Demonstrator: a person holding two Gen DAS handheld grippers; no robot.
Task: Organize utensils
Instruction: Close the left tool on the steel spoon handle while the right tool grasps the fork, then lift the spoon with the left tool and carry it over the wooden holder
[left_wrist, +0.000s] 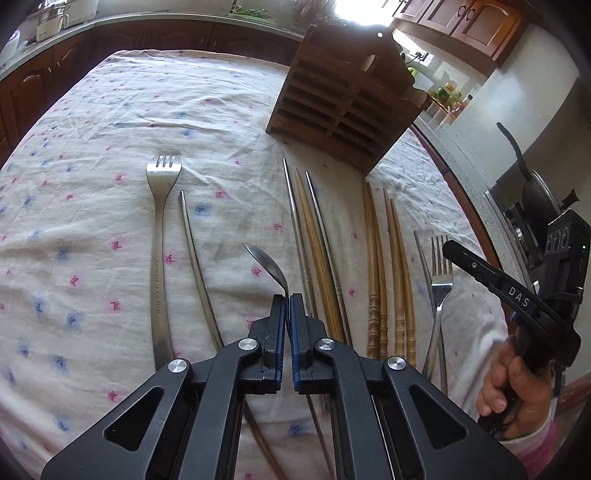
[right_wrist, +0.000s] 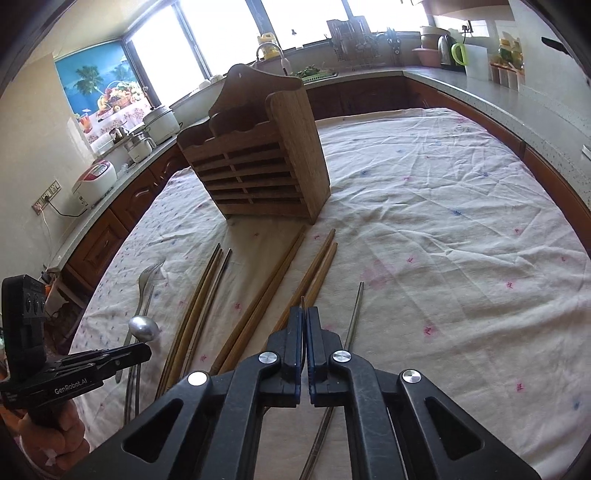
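Observation:
My left gripper (left_wrist: 287, 299) is shut on the thin neck of a metal spoon (left_wrist: 264, 260), whose bowl sticks out past the fingertips. The right wrist view shows that spoon (right_wrist: 144, 328) above the left gripper's tip (right_wrist: 142, 350) at the lower left. My right gripper (right_wrist: 304, 312) is shut on a thin metal edge, a fork (right_wrist: 302, 301) seen edge-on. The left wrist view shows this fork (left_wrist: 441, 280) at the right gripper's tip (left_wrist: 448, 248). A slatted wooden utensil holder (right_wrist: 258, 166) stands upright beyond both grippers.
On the flowered tablecloth (left_wrist: 92, 221) lie a second fork (left_wrist: 162, 206), a long metal stick (left_wrist: 195, 251), mixed metal and wood chopsticks (left_wrist: 314, 229), turned wooden chopsticks (left_wrist: 391, 258) and a metal chopstick (right_wrist: 355, 314). Kitchen counters with appliances ring the table. A hand (left_wrist: 517, 384) holds the right gripper.

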